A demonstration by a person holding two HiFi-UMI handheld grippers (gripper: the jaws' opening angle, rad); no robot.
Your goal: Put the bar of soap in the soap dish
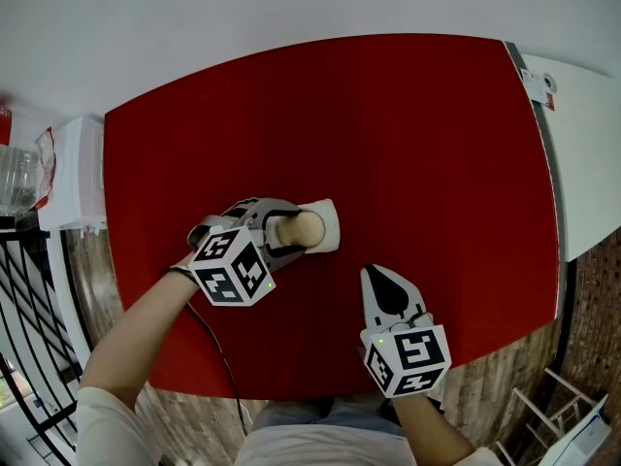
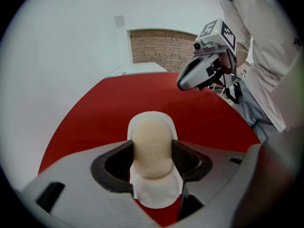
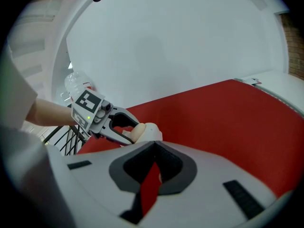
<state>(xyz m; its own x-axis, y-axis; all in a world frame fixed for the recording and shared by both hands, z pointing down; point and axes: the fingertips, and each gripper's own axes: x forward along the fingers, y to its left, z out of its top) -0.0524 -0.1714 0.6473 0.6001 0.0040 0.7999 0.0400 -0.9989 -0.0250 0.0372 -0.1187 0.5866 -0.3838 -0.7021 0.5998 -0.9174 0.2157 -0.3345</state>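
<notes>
A beige bar of soap (image 1: 299, 229) sits between the jaws of my left gripper (image 1: 291, 229), which is shut on it. The soap is right over a white soap dish (image 1: 330, 223) on the red table (image 1: 388, 134). In the left gripper view the soap (image 2: 152, 141) covers most of the dish (image 2: 154, 198); I cannot tell whether it rests on it. My right gripper (image 1: 386, 294) hovers near the table's front edge, shut and holding nothing. The right gripper view shows the left gripper (image 3: 121, 127), soap (image 3: 135, 132) and dish (image 3: 154, 133) ahead.
A white counter (image 1: 582, 144) adjoins the table on the right. At the left stand a white shelf (image 1: 78, 178), a clear plastic container (image 1: 17, 178) and a black metal railing (image 1: 24, 309). Wooden floor shows below the table's front edge.
</notes>
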